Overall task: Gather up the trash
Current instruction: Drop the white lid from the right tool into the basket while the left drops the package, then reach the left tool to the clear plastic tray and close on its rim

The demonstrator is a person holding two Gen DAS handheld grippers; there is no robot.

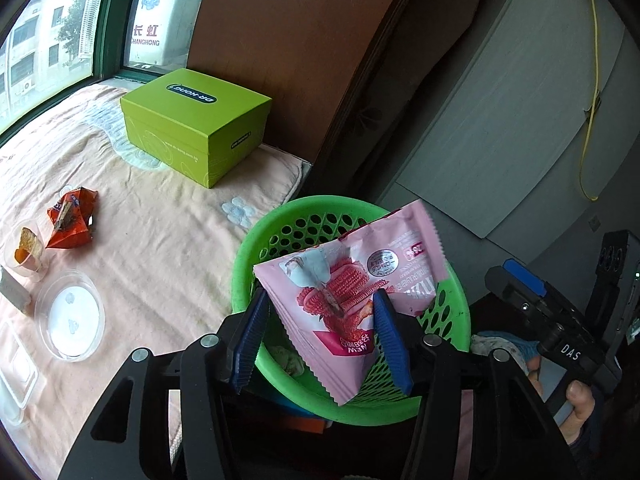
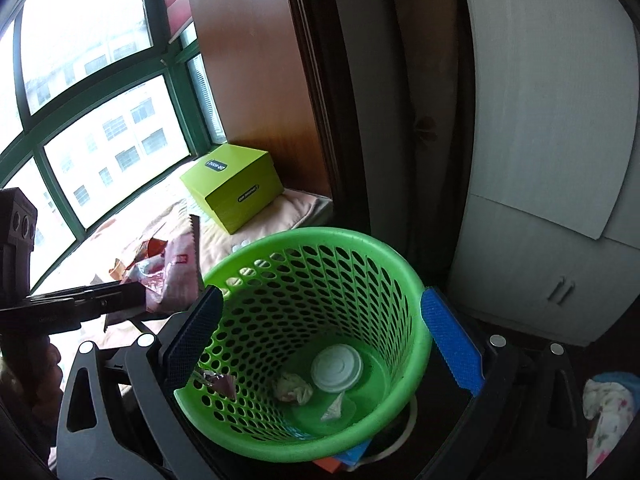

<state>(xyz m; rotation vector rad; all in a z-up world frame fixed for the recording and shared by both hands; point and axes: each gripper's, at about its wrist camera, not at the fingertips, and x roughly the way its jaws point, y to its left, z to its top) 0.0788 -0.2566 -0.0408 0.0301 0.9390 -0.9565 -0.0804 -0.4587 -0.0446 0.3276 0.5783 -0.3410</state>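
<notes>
A pink snack bag (image 1: 360,292) hangs over the green perforated basket (image 1: 452,320), between the blue pads of my left gripper (image 1: 320,336). The jaws stand partly apart, with a green gap between the left pad and the bag, so the bag looks loose. In the right wrist view my right gripper (image 2: 320,340) is wide open around the basket (image 2: 384,264), one pad over the near-left rim and the other outside the right wall. Inside lie a white round lid (image 2: 337,368), a crumpled tissue (image 2: 294,388) and a clear wrapper (image 2: 334,410).
On the peach blanket (image 1: 160,240) lie an orange wrapper (image 1: 72,220), a plastic cup with food (image 1: 28,252), a clear round lid (image 1: 70,316) and a lime-green box (image 1: 192,132). A wooden panel (image 1: 300,40) and grey cabinet (image 1: 500,120) stand behind the basket.
</notes>
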